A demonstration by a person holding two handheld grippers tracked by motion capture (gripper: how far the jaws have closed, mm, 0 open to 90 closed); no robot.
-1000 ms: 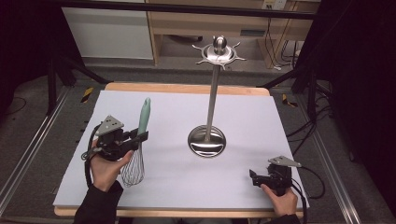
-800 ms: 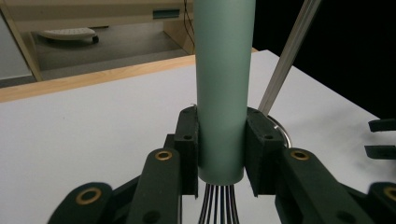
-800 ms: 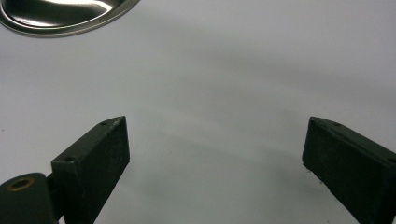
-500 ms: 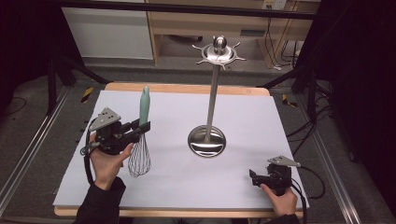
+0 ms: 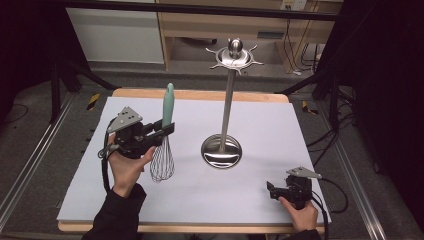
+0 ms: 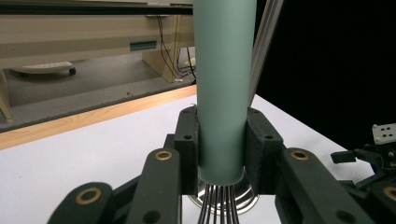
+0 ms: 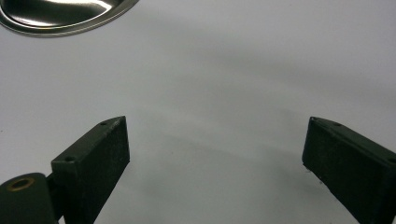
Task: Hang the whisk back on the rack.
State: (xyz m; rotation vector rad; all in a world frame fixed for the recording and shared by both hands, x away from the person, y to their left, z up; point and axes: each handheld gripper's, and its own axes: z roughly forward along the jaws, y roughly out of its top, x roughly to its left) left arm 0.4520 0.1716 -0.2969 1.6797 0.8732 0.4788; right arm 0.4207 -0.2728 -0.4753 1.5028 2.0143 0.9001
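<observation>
Gripping the whisk [image 5: 163, 145] by the lower end of its pale green handle, the left tongs [image 5: 161, 131] stand clenched on it, holding it upright with the wire head hanging clear above the bench [image 5: 280, 130]. That pose, I judge, readies the handle end for one of the hooks on the stand [image 5: 226, 125], which rises just to the whisk's right. The right tongs [image 5: 270, 189] rest released and empty on the bench, nearer the person than the stand's base. Count: one whisk, one stand, two tongs.
</observation>
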